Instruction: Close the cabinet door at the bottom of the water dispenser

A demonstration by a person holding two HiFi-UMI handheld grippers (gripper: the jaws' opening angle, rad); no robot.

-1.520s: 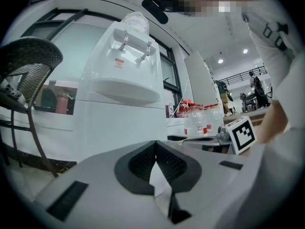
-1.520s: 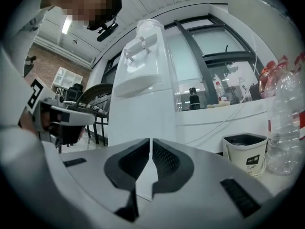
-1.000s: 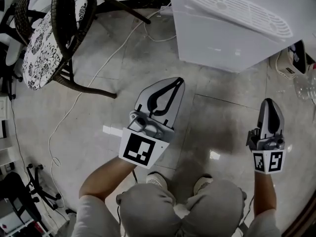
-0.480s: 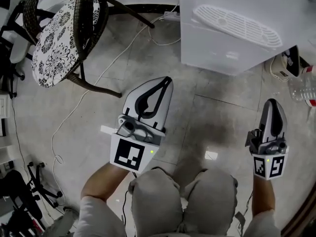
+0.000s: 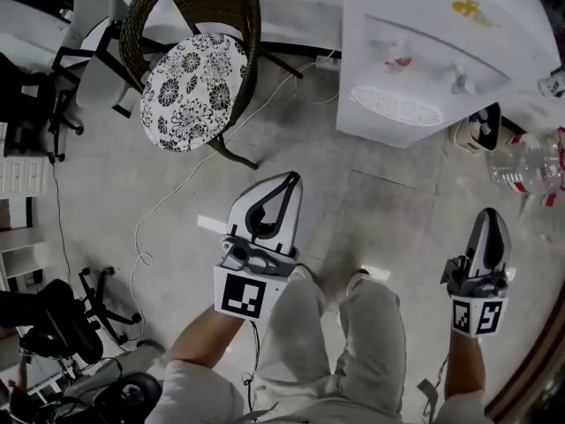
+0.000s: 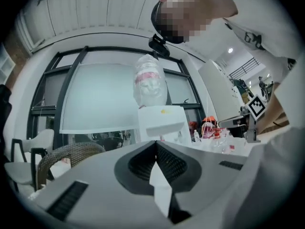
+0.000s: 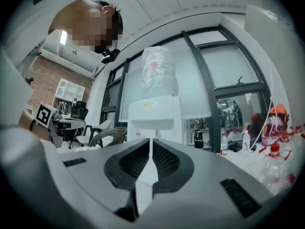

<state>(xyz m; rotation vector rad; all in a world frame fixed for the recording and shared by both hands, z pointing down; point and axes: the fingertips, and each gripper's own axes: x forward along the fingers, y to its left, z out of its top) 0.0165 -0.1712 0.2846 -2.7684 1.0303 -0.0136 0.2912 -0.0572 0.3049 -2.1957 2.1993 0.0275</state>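
Fingers of the left gripper (image 5: 288,178) are pressed together, holding nothing; the right gripper (image 5: 493,215) is closed and empty too; the water dispenser (image 5: 441,60) stands ahead of both, not touched.

White water dispenser (image 5: 415,42) ahead of the grey left claw (image 5: 290,178); black-and-white floral chair cushion (image 5: 190,91) to its left; grey tiled floor (image 5: 380,219) beneath.

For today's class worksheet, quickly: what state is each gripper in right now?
Left grey two-jaw gripper: closed, holding nothing.
Right grey two-jaw gripper: closed, holding nothing.
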